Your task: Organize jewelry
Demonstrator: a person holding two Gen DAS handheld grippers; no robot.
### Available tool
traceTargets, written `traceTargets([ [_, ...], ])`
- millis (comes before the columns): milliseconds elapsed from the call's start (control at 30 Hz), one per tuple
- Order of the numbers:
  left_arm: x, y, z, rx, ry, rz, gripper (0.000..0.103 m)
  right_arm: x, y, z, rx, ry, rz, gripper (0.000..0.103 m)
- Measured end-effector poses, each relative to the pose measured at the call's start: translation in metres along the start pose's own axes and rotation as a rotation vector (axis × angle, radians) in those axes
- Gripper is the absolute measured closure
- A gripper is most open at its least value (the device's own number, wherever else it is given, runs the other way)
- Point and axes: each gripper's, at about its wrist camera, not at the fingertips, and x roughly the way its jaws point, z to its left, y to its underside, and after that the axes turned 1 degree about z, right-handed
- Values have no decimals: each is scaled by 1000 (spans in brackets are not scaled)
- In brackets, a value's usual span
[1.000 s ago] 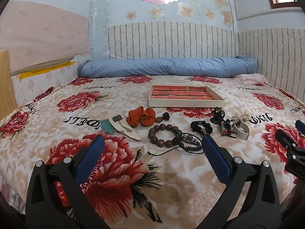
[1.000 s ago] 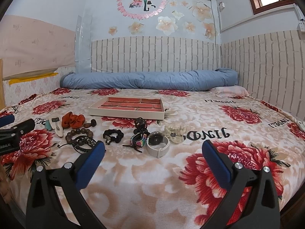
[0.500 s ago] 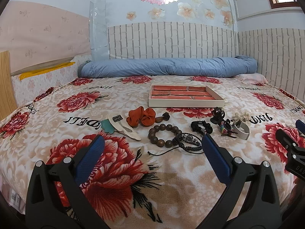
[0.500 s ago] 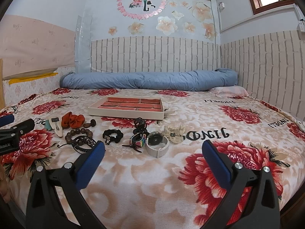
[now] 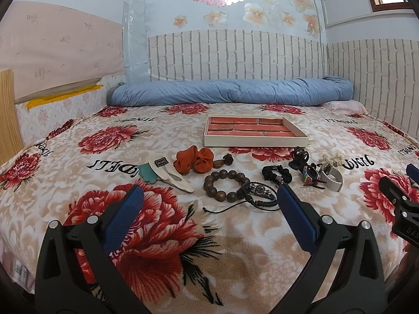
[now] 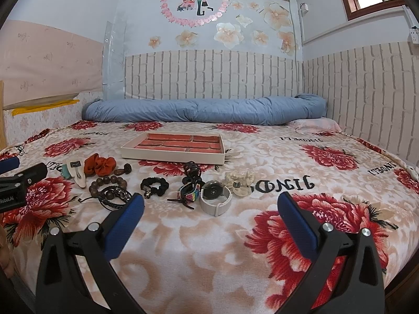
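Counting one tray (image 5: 255, 137), one bead bracelet (image 5: 222, 185), one watch (image 6: 215, 199) | my left gripper (image 5: 208, 204) and right gripper (image 6: 209, 206) hover level above the bed (image 6: 209, 248) | both jaws wide, empty

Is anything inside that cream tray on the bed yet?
No jewelry shows in the tray: only bare red compartments. Its near wall hides a strip of the front row.

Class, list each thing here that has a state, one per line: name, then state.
Left tool: open, holds nothing.
Right tool: open, holds nothing.
Tray: compartments bare.
Wooden bead bracelet: on blanket, outside tray.
Orange scrunchie: on blanket, outside tray.
White watch: band looped shut, on blanket.
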Motion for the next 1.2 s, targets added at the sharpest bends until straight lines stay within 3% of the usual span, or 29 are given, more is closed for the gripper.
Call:
traceTargets([
  [767, 1, 3, 2, 7, 0, 19, 5, 1, 1, -2, 7, -11, 3, 4],
  [1033, 17, 11, 14, 46, -19, 75, 5, 11, 1, 5, -31, -30, 3, 4],
  [1200, 31, 7, 24, 33, -16, 100, 5, 30, 2, 2, 0, -44, 74, 4],
])
